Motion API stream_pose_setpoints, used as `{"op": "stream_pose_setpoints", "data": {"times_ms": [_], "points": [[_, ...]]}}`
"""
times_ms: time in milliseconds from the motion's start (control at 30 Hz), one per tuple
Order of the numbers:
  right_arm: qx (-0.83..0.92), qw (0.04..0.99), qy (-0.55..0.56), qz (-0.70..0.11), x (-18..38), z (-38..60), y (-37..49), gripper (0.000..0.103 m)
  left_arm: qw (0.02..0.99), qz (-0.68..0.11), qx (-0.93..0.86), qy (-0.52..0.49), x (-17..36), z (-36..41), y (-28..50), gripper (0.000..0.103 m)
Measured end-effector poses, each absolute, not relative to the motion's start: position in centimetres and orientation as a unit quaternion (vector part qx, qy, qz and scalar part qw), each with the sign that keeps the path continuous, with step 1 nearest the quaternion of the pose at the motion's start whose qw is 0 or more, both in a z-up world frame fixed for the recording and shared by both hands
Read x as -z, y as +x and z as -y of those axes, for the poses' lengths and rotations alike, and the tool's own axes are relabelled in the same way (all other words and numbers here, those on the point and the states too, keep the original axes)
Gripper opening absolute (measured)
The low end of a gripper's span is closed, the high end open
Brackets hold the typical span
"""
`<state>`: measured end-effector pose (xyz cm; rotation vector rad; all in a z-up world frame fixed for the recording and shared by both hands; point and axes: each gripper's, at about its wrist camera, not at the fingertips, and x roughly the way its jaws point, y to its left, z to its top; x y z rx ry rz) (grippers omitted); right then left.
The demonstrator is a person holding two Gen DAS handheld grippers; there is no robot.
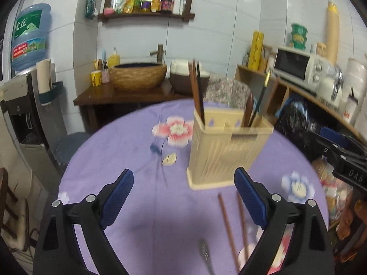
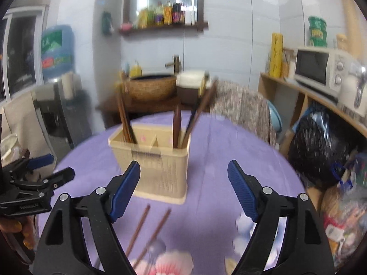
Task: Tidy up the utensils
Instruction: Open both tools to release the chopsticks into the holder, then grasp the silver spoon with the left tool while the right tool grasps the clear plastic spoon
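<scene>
A beige slatted utensil holder [image 1: 226, 147] [image 2: 152, 160] stands on the purple flowered tablecloth [image 1: 128, 142] [image 2: 213, 142]. Brown and dark chopsticks [image 1: 196, 89] [image 2: 125, 119] stick up from its compartments. Two brown chopsticks [image 1: 229, 226] [image 2: 146, 231] lie flat on the cloth in front of the holder. A dark utensil [image 1: 206, 254] lies beside them, blurred. My left gripper [image 1: 183, 194] hovers open over the cloth, nothing between its fingers. My right gripper [image 2: 183, 188] is open too, just in front of the holder, and empty. Each gripper shows at the edge of the other's view.
The round table's far edge meets a cloth-draped chair [image 1: 227, 91] [image 2: 240, 105]. A water dispenser [image 1: 29, 87] stands left, a wooden washstand with a basin [image 1: 140, 75] behind. Right side holds a shelf with a microwave [image 2: 321, 68] and a black bag [image 2: 321, 151].
</scene>
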<state>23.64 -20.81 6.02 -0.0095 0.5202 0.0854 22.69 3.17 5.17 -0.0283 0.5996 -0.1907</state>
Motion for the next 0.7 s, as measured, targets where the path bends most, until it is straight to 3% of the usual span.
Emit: {"op": "stream_pose_setpoints", "data": {"times_ms": [367,433,700], "points": [[-0.07,0.911,0.026,-0.406,5.3,19.0,20.3,0.078,0.927,-0.367,0.074,-0.022,2.0,-5.1,18.6,0.083],[-0.066,0.906,0.007,-0.418,6.4,18.2,19.7,0.074,0.928,-0.365,0.072,-0.016,2.1,-5.0,18.1,0.083],[-0.057,0.893,-0.028,-0.445,9.1,15.7,19.0,0.043,0.926,-0.369,0.078,-0.023,3.0,-4.8,17.3,0.083]]}}
